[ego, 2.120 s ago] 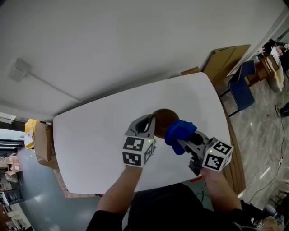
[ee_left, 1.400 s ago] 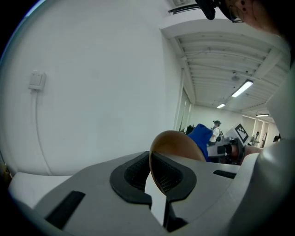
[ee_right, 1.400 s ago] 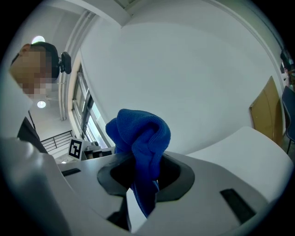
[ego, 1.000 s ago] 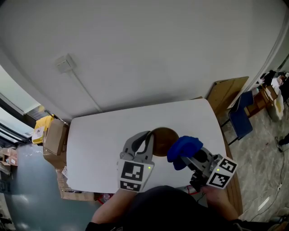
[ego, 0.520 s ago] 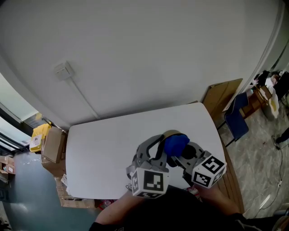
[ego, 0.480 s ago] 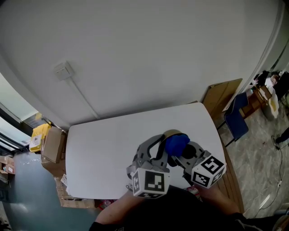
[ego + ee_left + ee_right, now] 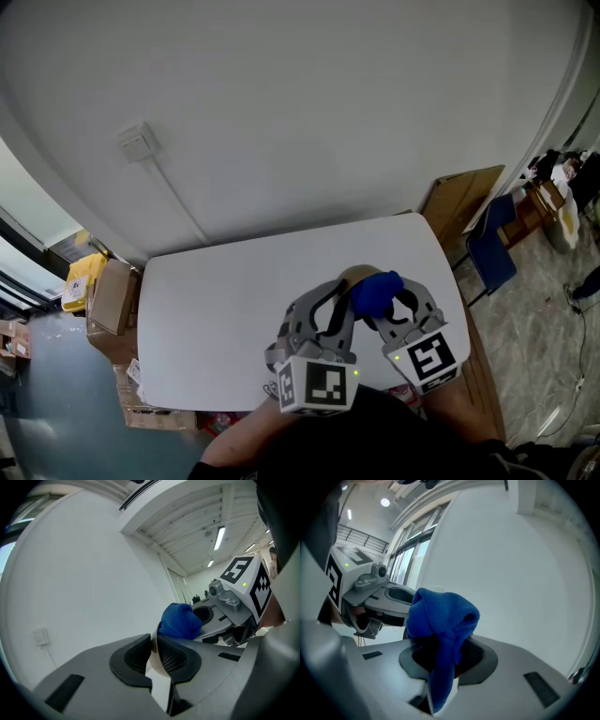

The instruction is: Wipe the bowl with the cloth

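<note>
Overhead, in the head view, a white worktop (image 7: 216,309) fills the middle of the frame, and both grippers meet near its lower-right part. The left gripper (image 7: 328,302) reaches toward a brown bowl (image 7: 353,274), of which only a sliver shows, while the right gripper (image 7: 398,305) carries a blue cloth (image 7: 375,291) bunched against that bowl. In the left gripper view, the left gripper (image 7: 153,656) has the bowl's (image 7: 157,666) thin pale rim between its jaws; the pads sit on either side of it, having just eased slightly wider. The cloth (image 7: 180,620) bulges just above the rim, with the right gripper (image 7: 224,616) behind it at the right. In the right gripper view, the right gripper (image 7: 440,656) has its jaws clamped on the cloth (image 7: 440,620), which billows above them and hangs down in a strip between them; the left gripper (image 7: 375,595) shows at the left.
</note>
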